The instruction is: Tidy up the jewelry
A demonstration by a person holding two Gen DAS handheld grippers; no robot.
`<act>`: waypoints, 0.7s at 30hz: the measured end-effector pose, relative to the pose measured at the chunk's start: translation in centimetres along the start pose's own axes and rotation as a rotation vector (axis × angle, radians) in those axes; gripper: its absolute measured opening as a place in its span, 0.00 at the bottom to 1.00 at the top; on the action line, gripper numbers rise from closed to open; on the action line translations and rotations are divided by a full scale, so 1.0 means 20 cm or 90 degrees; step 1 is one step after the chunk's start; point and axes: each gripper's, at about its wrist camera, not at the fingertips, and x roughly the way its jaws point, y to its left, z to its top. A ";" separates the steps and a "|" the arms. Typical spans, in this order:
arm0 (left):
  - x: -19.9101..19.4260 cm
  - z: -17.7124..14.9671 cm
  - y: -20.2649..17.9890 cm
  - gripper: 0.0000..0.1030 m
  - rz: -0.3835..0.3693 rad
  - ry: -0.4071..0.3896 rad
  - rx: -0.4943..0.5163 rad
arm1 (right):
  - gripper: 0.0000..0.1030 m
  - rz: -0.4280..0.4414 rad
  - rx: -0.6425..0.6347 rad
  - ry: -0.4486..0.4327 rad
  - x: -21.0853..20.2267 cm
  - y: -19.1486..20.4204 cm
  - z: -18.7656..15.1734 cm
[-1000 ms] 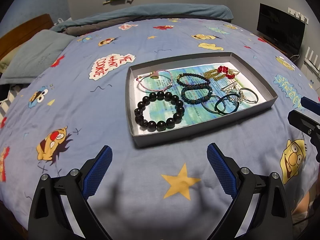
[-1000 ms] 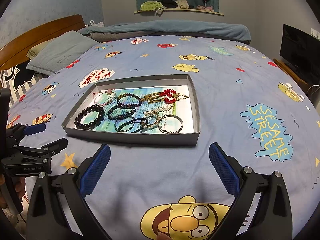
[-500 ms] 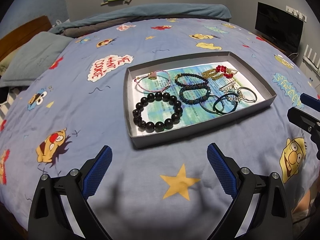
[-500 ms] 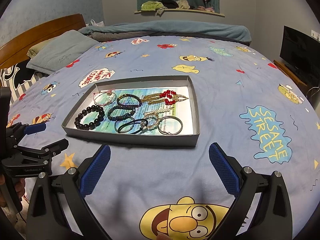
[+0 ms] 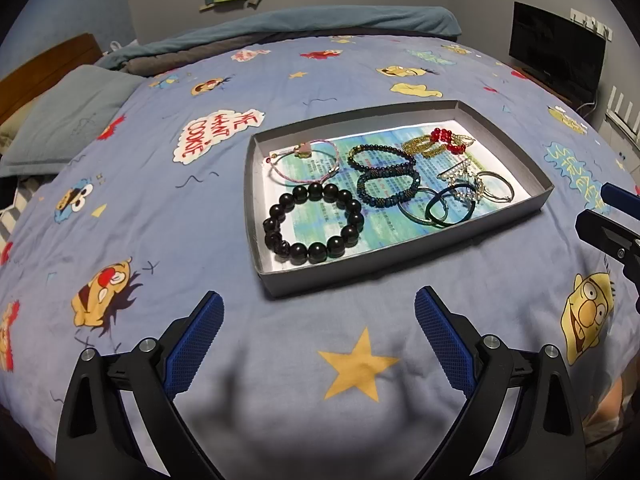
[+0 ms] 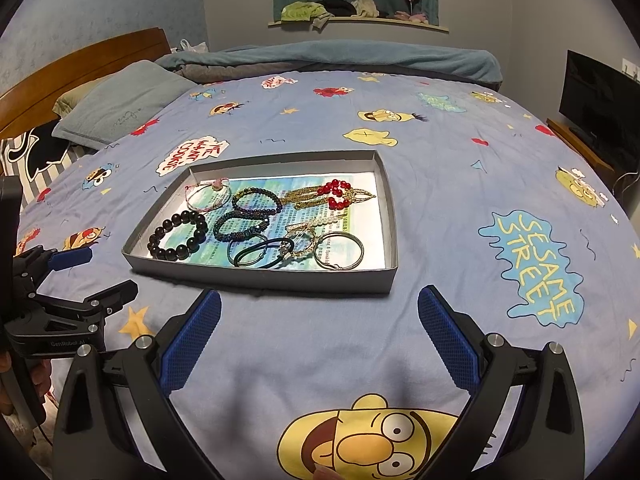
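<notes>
Right wrist view catches wooden headboard [image 6: 80,60]; left view barely does. Grey cardboard tray [image 5: 400,258] sits on cartoon bedsheet [image 5: 160,240], holding chunky black bead bracelet [image 5: 312,224], thin pink cord bracelet [image 5: 304,160], metal hoops [image 6: 339,251]. Left gripper [image 5: 318,312] and right gripper [image 6: 319,312] fingers spread wide, holding nothing.

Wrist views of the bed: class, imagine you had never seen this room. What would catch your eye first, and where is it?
First, the shallow grey tray in the middle of the bed, crowded with jewelry: a chunky black bead bracelet in its near-left corner and red-beaded gold earrings toward the back. Next, the blue Sesame Street bedsheet under it, dotted with cartoon faces and stars. Both tools, left and right, hover open just short of the tray.
</notes>
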 end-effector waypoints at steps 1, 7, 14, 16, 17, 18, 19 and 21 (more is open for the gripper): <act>0.00 0.00 0.00 0.93 0.000 0.000 0.000 | 0.94 0.000 0.000 0.001 0.00 0.00 0.00; 0.00 -0.01 0.00 0.93 -0.001 -0.005 0.006 | 0.94 0.000 0.001 0.000 0.00 0.00 0.00; 0.01 -0.01 0.00 0.93 0.002 -0.002 0.006 | 0.94 0.000 0.001 0.001 0.00 0.00 0.00; 0.01 -0.01 0.00 0.93 0.002 -0.003 0.006 | 0.94 0.000 0.000 0.001 0.00 0.00 0.00; 0.01 -0.01 0.00 0.93 0.002 -0.002 0.006 | 0.94 0.000 0.000 0.001 0.00 0.00 0.00; 0.01 -0.01 0.00 0.93 0.001 -0.002 0.006 | 0.94 0.000 0.001 0.001 0.00 0.00 0.00; 0.01 -0.01 0.00 0.93 0.000 -0.002 0.005 | 0.94 0.001 0.000 0.001 0.00 0.00 0.00; 0.01 -0.01 0.00 0.93 -0.010 -0.007 0.005 | 0.94 0.001 0.000 0.001 0.00 0.00 0.00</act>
